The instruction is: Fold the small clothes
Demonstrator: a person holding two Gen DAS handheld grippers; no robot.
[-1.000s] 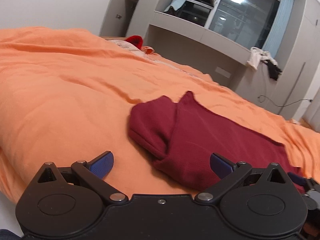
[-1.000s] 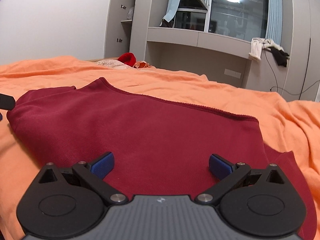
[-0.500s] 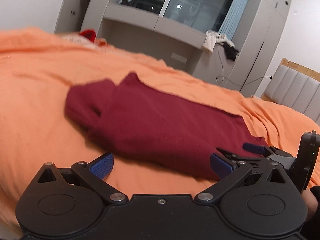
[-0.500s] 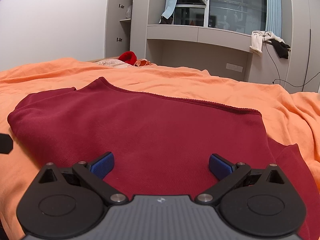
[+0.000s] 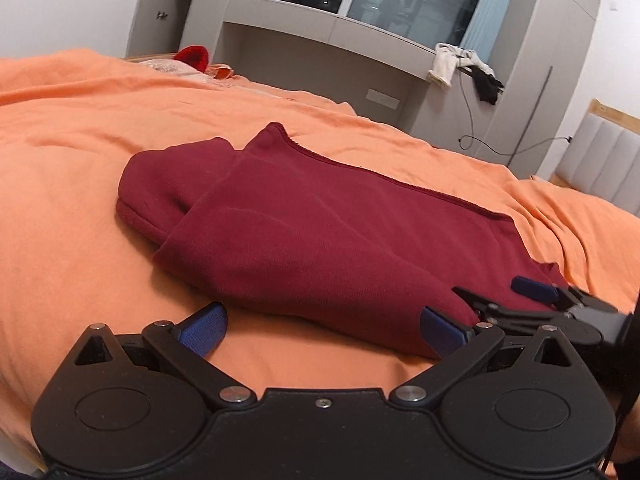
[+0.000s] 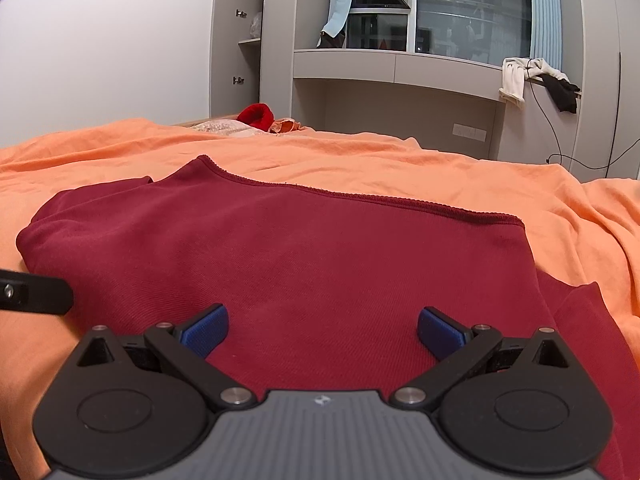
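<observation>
Two grippers stood with jaws spread wide, neither holding cloth. The left gripper hovered at the garment's near edge, its right pad touching or just over the fold at 3 o'clock, its left pad over bare bedding. The right gripper hovered over the middle of the maroon garment; in the left view it appeared at 3 o'clock, low beside the near right corner.

Compared with one second earlier, the left gripper had swung toward the garment's near edge, bringing the right gripper into its view, while the right gripper's view barely changed. Judged from this, both were lining up on the near edge for a further fold.

The garment lay partly folded on the orange bedspread, sleeve end at 10 o'clock, hemmed edge at 12 o'clock. Open bedding surrounded it on all sides; wardrobe units stood well apart.
</observation>
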